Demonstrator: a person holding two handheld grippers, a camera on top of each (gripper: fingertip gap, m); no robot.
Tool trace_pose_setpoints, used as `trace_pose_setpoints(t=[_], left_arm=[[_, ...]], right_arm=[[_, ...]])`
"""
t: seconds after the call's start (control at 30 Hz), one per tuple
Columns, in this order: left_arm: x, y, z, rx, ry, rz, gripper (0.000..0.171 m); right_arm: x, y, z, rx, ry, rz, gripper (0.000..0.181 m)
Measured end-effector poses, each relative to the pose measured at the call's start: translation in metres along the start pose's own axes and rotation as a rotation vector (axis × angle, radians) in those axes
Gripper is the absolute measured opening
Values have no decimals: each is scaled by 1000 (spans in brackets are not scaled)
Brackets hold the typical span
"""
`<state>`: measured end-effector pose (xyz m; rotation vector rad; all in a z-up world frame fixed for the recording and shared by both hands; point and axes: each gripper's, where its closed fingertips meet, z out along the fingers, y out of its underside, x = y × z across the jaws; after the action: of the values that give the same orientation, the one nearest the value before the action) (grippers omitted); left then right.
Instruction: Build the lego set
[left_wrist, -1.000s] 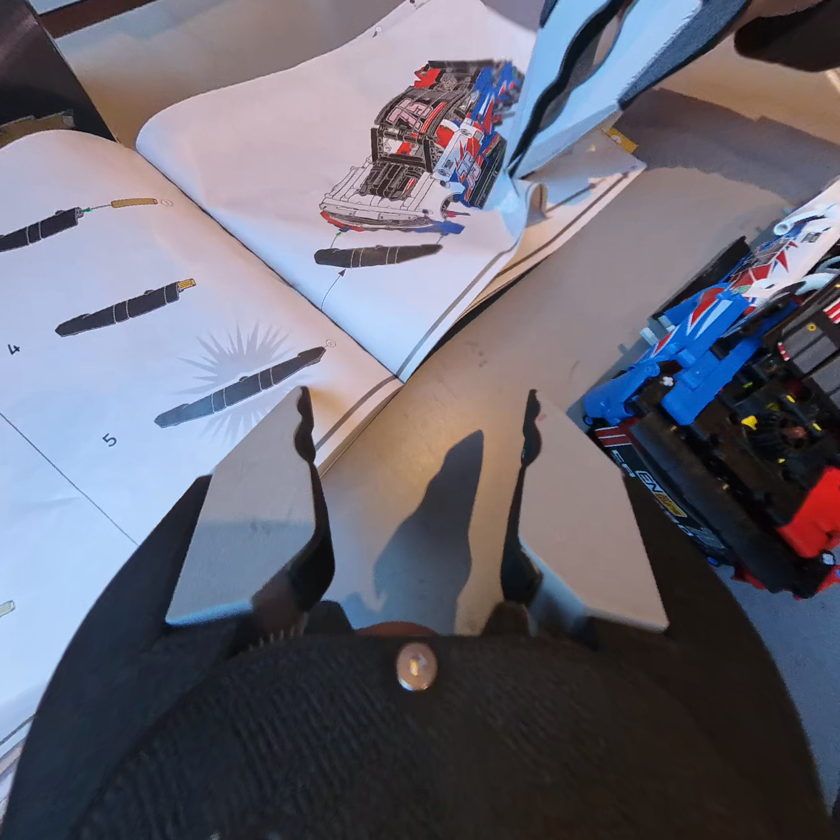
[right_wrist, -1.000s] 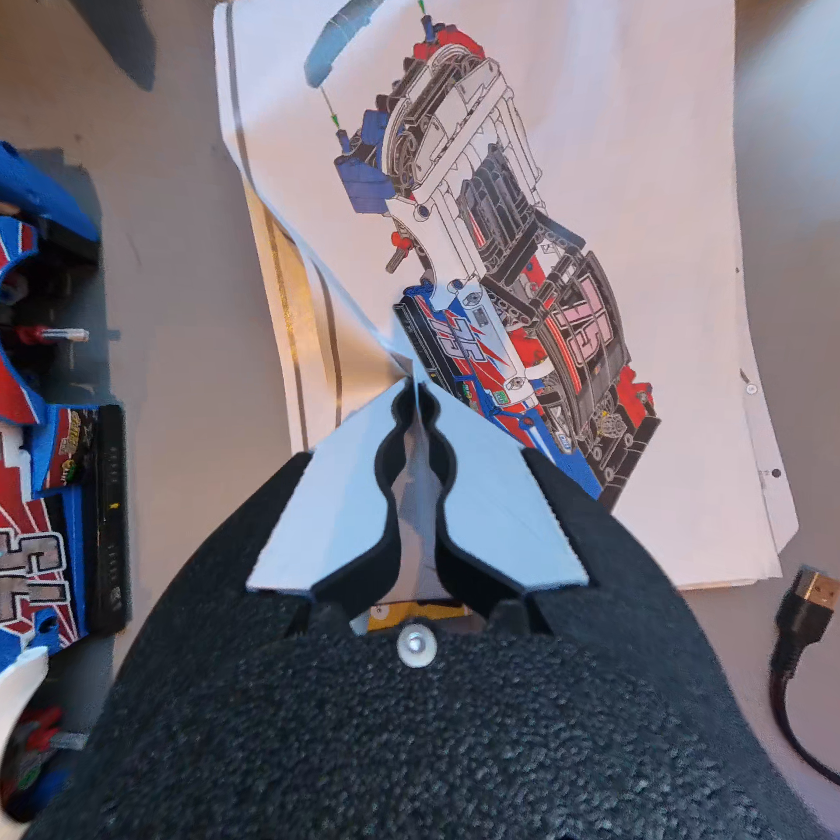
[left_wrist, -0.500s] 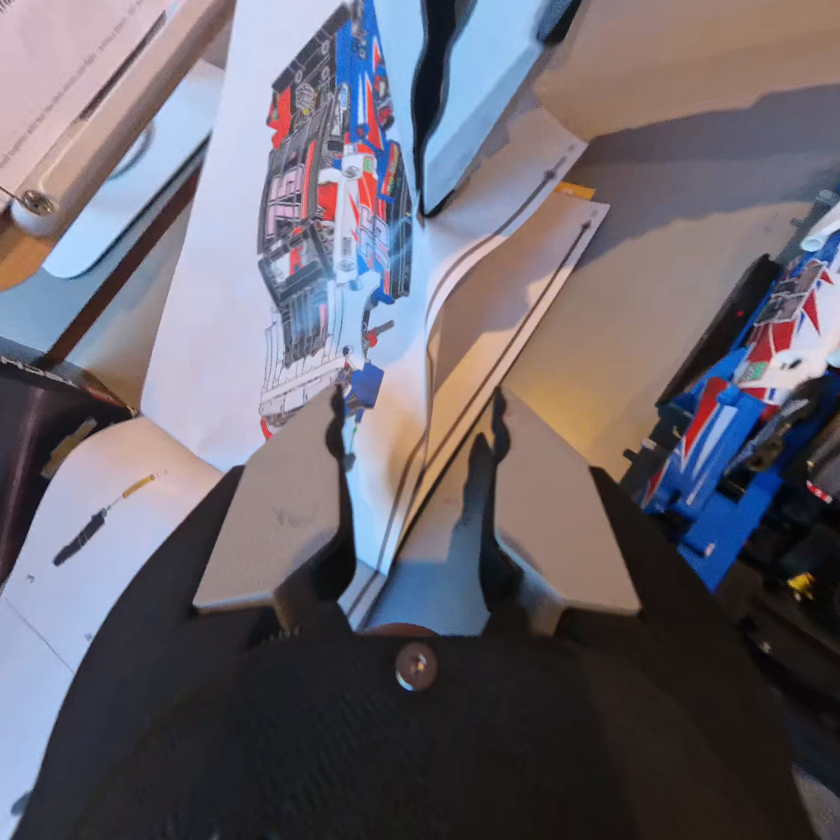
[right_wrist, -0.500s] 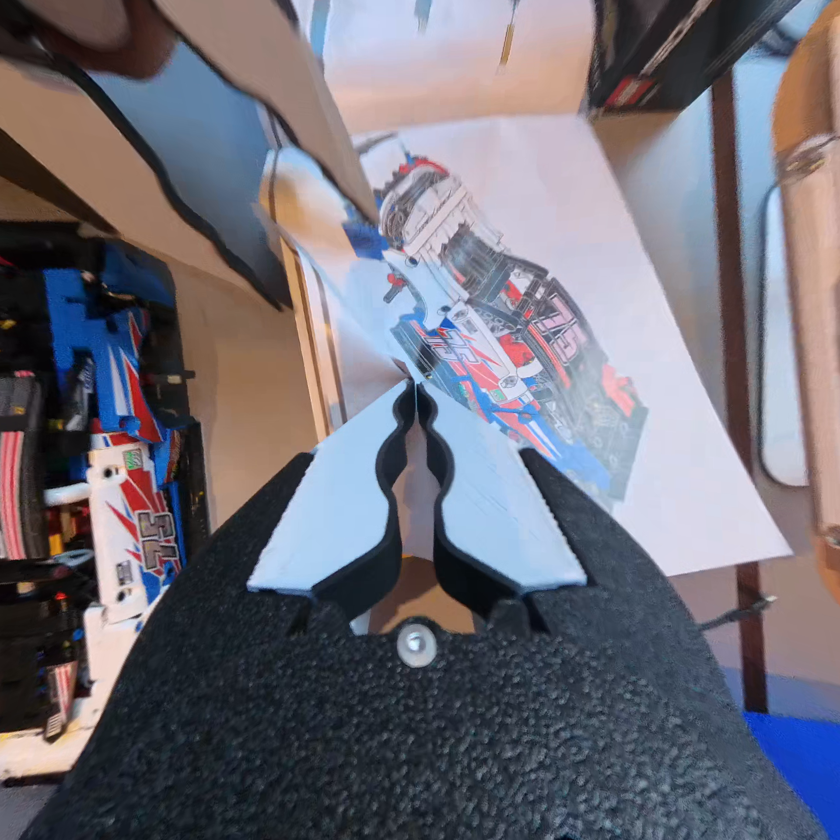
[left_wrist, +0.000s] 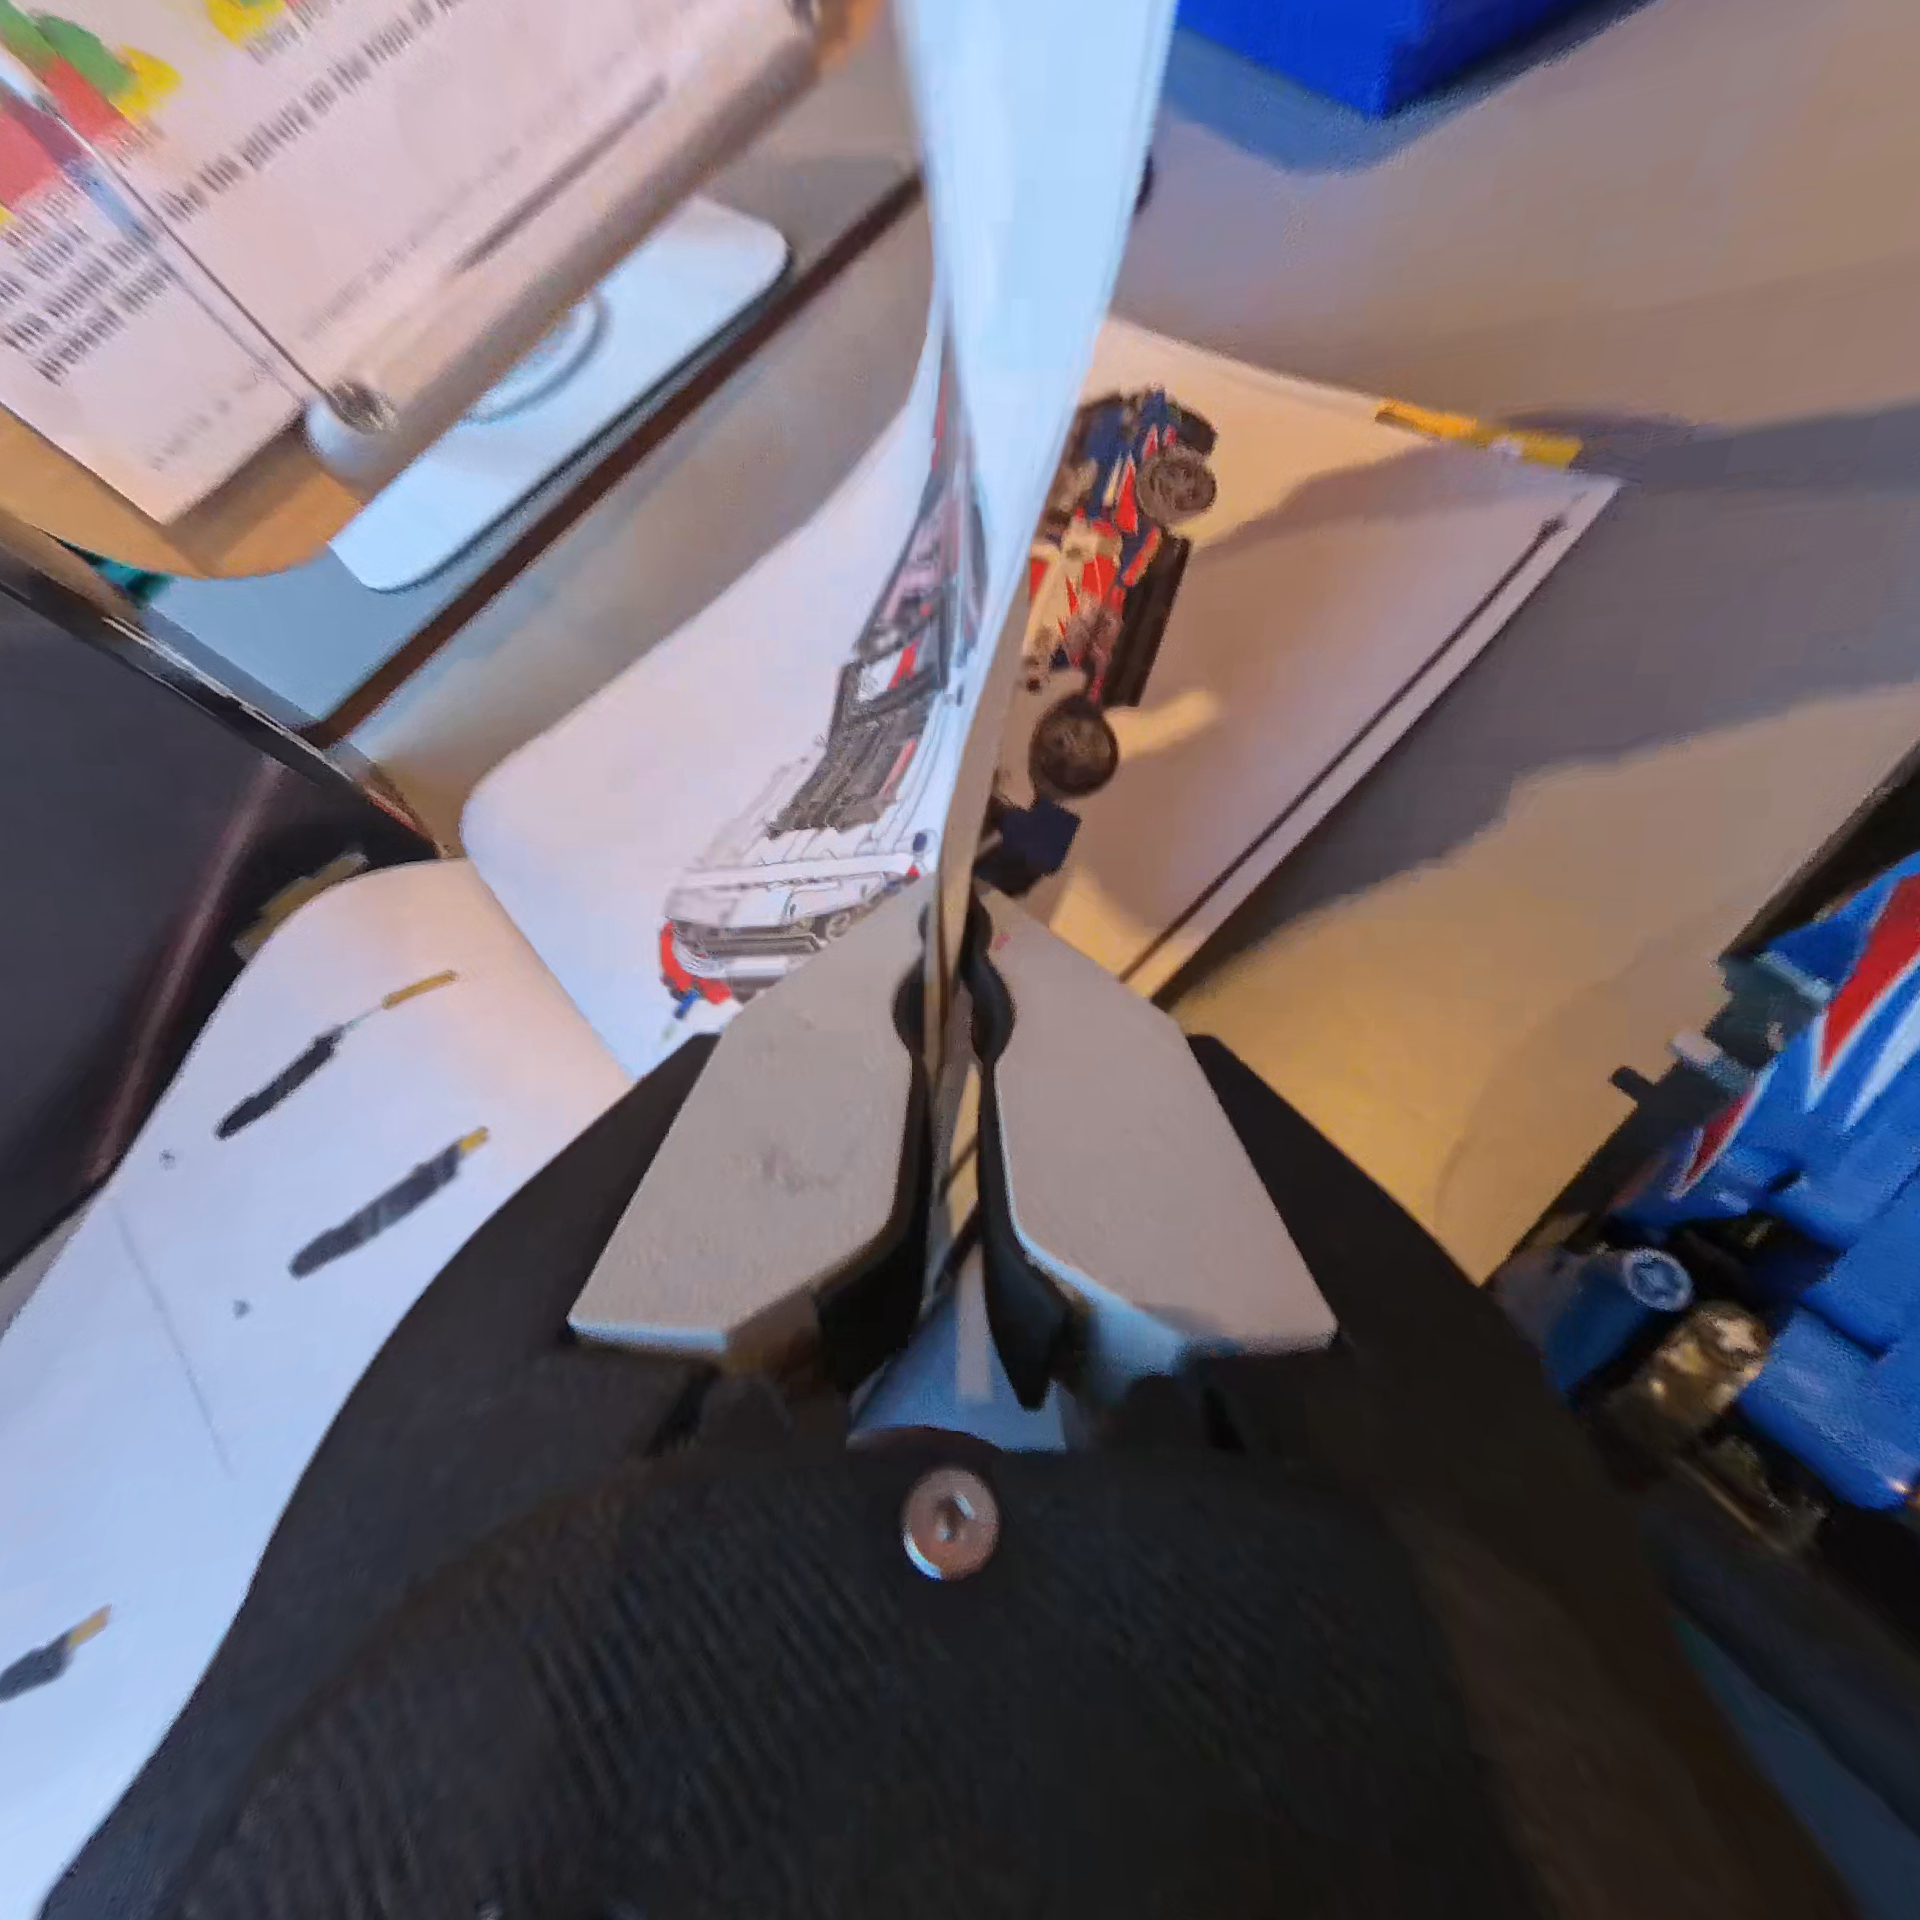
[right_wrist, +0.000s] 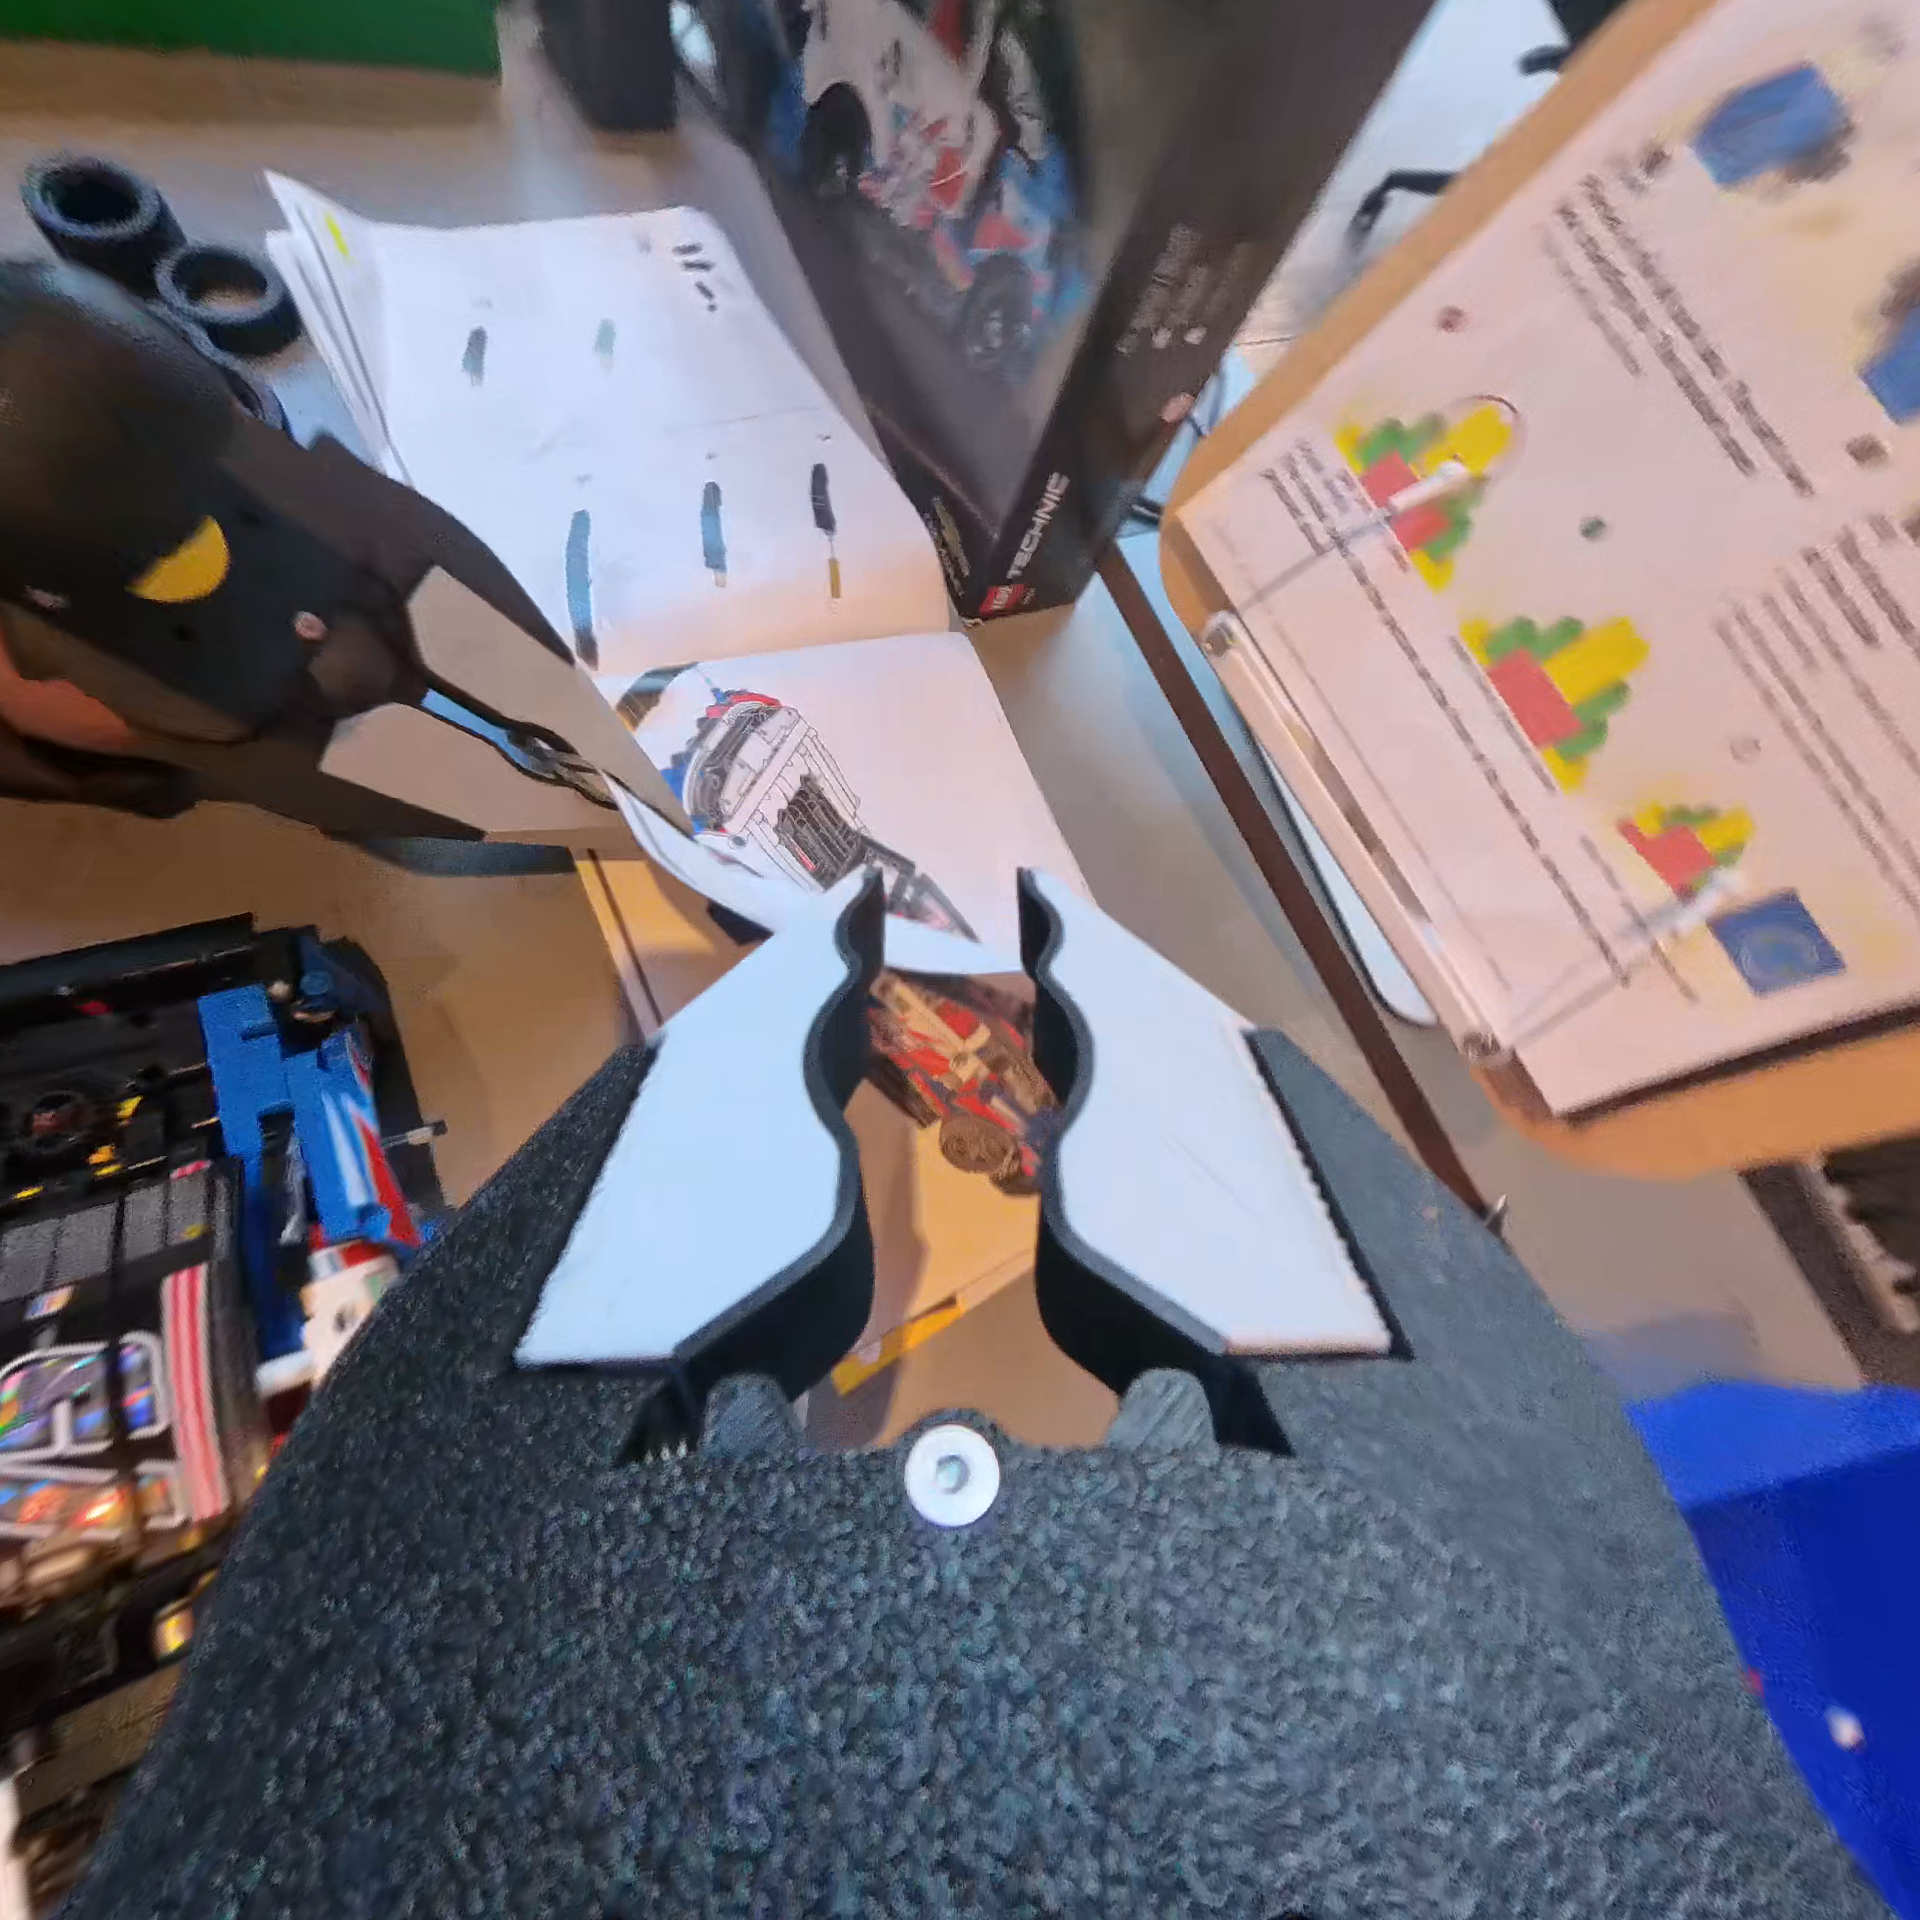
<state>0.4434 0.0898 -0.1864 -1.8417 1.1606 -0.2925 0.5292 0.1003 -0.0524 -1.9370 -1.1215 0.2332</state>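
The left tool (left_wrist: 951, 935) pinches a lifted page (left_wrist: 1023, 260), holding it upright. The right tool (right_wrist: 948, 894) hangs parted and empty above the booklet (right_wrist: 623, 416).

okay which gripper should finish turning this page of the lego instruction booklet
Left, probably. The left gripper is shut on the lifted page, while the right gripper is open, holding nothing, above the instruction booklet.

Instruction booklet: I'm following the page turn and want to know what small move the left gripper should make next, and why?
Probably carry the page over to the left and lay it flat. The left gripper is shut on its edge and holds it upright above the instruction booklet, while the right gripper is open and holds nothing, so the turn is only half done.
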Motion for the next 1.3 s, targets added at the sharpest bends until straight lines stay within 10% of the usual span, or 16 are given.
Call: trace_pose_setpoints(t=[0.53,1.03,1.3], left_arm=[[11,31,1,-60,-11,70,27],[6,32,-10,-21,-90,121,29],[13,35,-7,-45,-89,197,0]], right_arm=[[-17,163,-50,-71,83,326,24],[0,205,-79,85,163,412,18],[-5,208,-84,84,189,383,16]])
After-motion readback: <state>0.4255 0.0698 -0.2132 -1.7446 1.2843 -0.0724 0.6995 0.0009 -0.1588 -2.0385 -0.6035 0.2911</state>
